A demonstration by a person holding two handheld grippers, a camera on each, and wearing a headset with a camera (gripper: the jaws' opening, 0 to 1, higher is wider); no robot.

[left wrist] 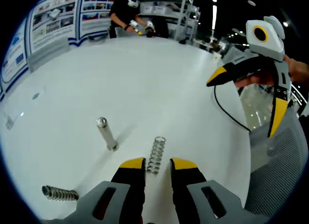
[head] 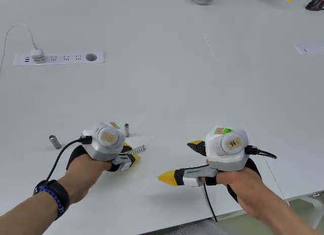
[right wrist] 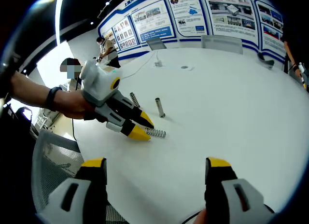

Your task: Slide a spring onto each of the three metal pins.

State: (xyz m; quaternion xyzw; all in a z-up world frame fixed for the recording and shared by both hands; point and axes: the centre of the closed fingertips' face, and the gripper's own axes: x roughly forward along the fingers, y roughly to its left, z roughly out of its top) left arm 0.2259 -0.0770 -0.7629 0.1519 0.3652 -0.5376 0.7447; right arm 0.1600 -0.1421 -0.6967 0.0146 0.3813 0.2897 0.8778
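Note:
On the white table (head: 167, 78) a loose spring (head: 137, 149) (left wrist: 156, 154) (right wrist: 155, 133) lies flat. My left gripper (head: 130, 153) (left wrist: 157, 164) (right wrist: 144, 128) is open, its yellow tips either side of the spring's near end with a gap around it. Just beyond stands a bare metal pin (head: 126, 129) (left wrist: 106, 133) (right wrist: 159, 108). Farther left is a pin with a spring around it (head: 54, 142) (left wrist: 59, 193) (right wrist: 133, 99). My right gripper (head: 180, 160) (right wrist: 157, 162) (left wrist: 244, 105) is wide open and holds nothing, off to the right of the spring.
A white power strip (head: 58, 57) with a plug (head: 37, 53) lies at the back left. A small white label (head: 309, 49) sits at the far right. The table's front edge runs just below my hands, above a mesh chair (right wrist: 53, 156). A person (left wrist: 125, 14) works at the table's far end.

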